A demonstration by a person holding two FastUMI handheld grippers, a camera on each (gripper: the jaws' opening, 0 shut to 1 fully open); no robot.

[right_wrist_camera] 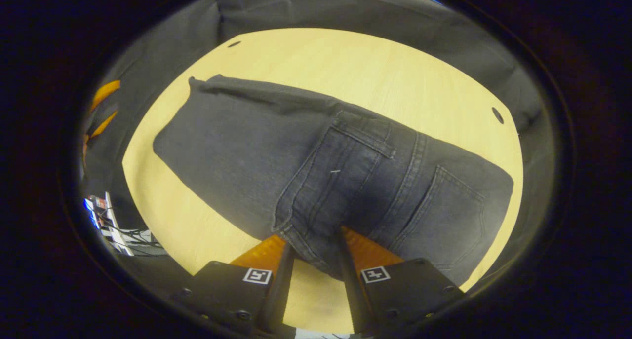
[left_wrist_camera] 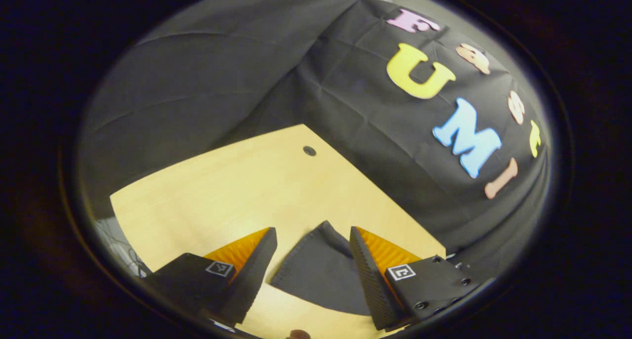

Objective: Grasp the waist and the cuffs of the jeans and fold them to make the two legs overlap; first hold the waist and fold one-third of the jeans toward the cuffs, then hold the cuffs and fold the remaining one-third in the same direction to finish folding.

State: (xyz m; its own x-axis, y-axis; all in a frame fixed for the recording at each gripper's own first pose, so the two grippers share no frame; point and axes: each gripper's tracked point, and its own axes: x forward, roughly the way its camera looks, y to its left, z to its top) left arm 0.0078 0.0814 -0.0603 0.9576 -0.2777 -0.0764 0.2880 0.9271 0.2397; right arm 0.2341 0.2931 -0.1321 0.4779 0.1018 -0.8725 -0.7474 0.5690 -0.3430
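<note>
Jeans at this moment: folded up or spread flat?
Spread flat, no third folded over yet: the jeans lie along the table, both back pockets facing up, waist edge between the right tool fingers.

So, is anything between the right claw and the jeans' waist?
Nothing visible is. In the right gripper view the right claw is already at the waist edge of the jeans, its fingers either side of the fabric, with bare table beyond.

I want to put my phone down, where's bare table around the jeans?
Bare wood lies beyond the jeans, between their far edge and the table's back rim by the wall cloth, and along the cuff side. The near edge is crowded: the right gripper straddles the waist, the left gripper a corner.
</note>
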